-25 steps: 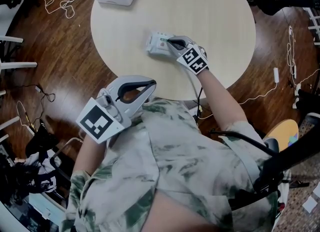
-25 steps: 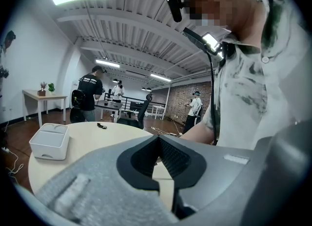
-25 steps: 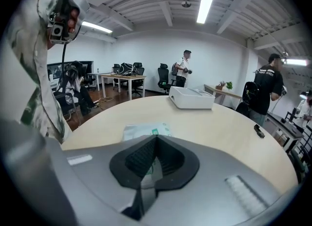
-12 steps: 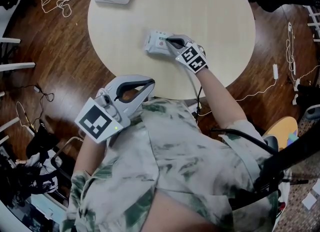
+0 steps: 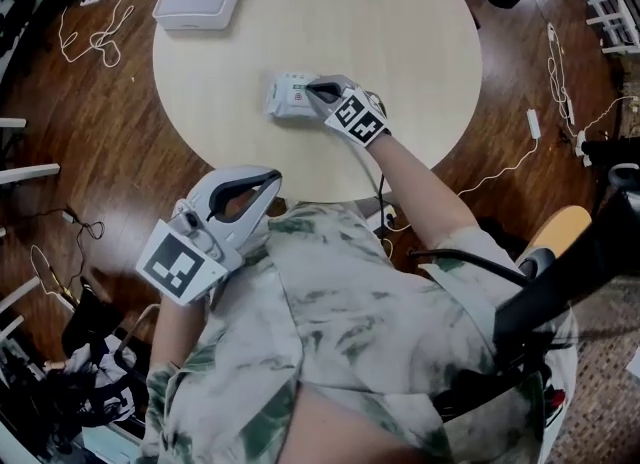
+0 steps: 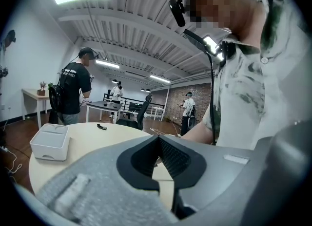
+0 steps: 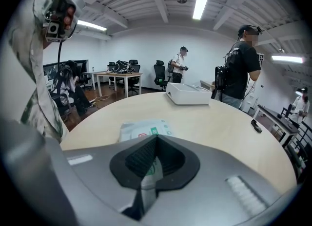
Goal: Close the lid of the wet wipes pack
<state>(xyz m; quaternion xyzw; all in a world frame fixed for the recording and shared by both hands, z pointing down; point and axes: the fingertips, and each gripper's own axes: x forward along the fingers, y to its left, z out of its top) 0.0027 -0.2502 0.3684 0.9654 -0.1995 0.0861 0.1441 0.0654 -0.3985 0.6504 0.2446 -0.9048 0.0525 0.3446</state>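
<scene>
The round worktop (image 5: 400, 32) is being viewed from above, with the wipes pack (image 5: 285, 97) lying flat near its middle, long axis running left to right. The right gripper (image 5: 312, 85) is being held at the pack's right end, fingers together, gripping nothing. The left gripper (image 5: 272, 176), fingers likewise together and empty, is being held lower left, well apart.

The person is stretching the right arm (image 5: 418, 180) forward, the right gripper (image 5: 312, 86) pointing away from the body with its jaws pressing together at the tips. The left arm (image 5: 176, 324) is bending at the elbow, holding the left gripper (image 5: 268, 180) close to the chest, jaws meeting and empty.
</scene>
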